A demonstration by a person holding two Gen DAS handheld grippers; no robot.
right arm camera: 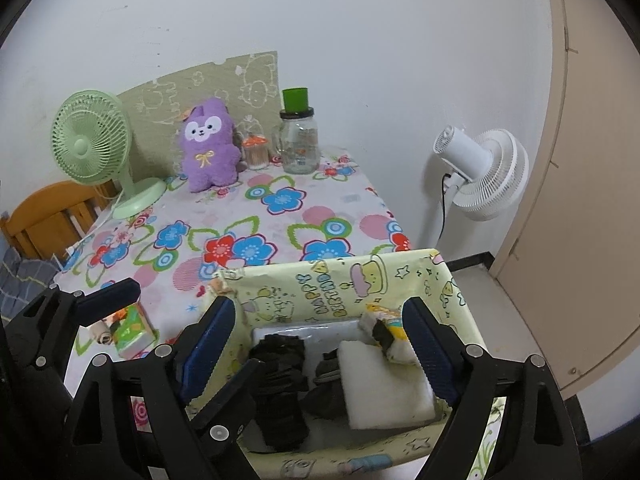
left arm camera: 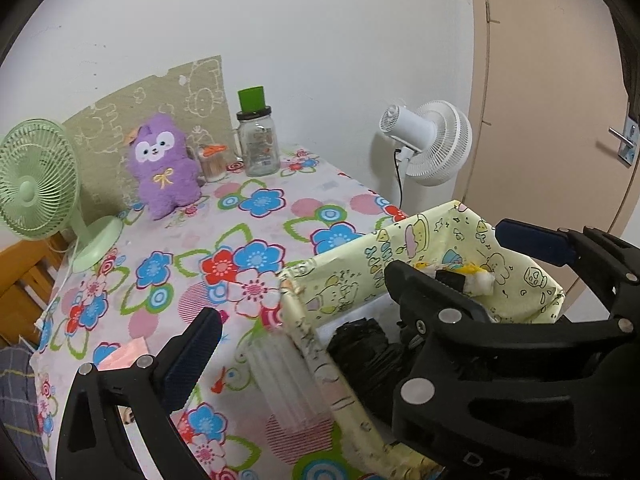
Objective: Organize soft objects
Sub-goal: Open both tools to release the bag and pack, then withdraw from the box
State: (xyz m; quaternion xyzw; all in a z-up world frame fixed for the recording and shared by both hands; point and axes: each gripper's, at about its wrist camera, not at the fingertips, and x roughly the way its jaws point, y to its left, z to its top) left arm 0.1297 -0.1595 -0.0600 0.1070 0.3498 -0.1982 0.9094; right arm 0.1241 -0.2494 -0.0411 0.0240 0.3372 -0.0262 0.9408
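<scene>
Left wrist view: left gripper [left arm camera: 360,276] stood released, jaws wide, nothing between the pads. Its near finger hung over the flowered tablecloth [left arm camera: 256,220], the far one over the yellow paper-lined box [left arm camera: 436,240] at the table's near right corner. Black folded cloth [left arm camera: 364,344] lay inside the box. Purple plush toy [left arm camera: 166,166] sat upright at the far edge, between the green desk fan [left arm camera: 36,192] at the far left corner and the glass jar [left arm camera: 260,148].

Right wrist view: right gripper [right arm camera: 320,340] was released too, jaws spread over the box [right arm camera: 328,284], gripping nothing. Below lay a white foam pad [right arm camera: 384,384], black cloth [right arm camera: 280,392] and a small yellow-and-white soft toy [right arm camera: 386,334] against the right wall. Plush toy [right arm camera: 208,148] was still outside the box, well apart, at the far edge
</scene>
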